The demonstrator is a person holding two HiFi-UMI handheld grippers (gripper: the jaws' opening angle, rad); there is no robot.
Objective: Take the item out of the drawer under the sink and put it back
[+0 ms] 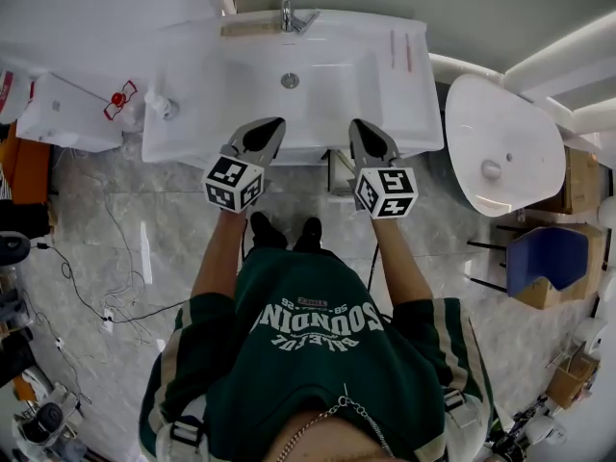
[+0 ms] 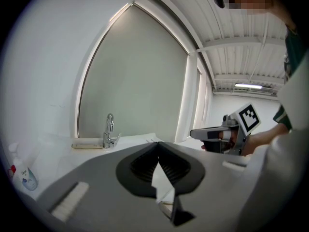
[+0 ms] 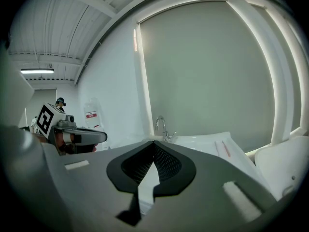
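A person in a green sweatshirt (image 1: 318, 345) stood at a white sink (image 1: 404, 75) that filled the upper middle of the head view, with black shoes (image 1: 286, 232) on the grey marbled floor (image 1: 115, 258) just below its front rim. The left gripper (image 1: 273, 124) and the right gripper (image 1: 357, 124) were held side by side, a little apart, their tips over the sink's front edge and pointing toward the faucet (image 1: 287, 12) at the top centre. Each gripper's own view showed its jaws closed tip to tip with nothing between them. The drain (image 1: 290, 80) lay between the tips and the faucet, and a small bottle (image 1: 159, 106) stood on the sink's left corner. The drawer under the sink was hidden by the front rim, so the item could not be seen. At the right of the frame were an oval basin (image 1: 500, 142) and, below it, a blue chair (image 1: 549, 258).
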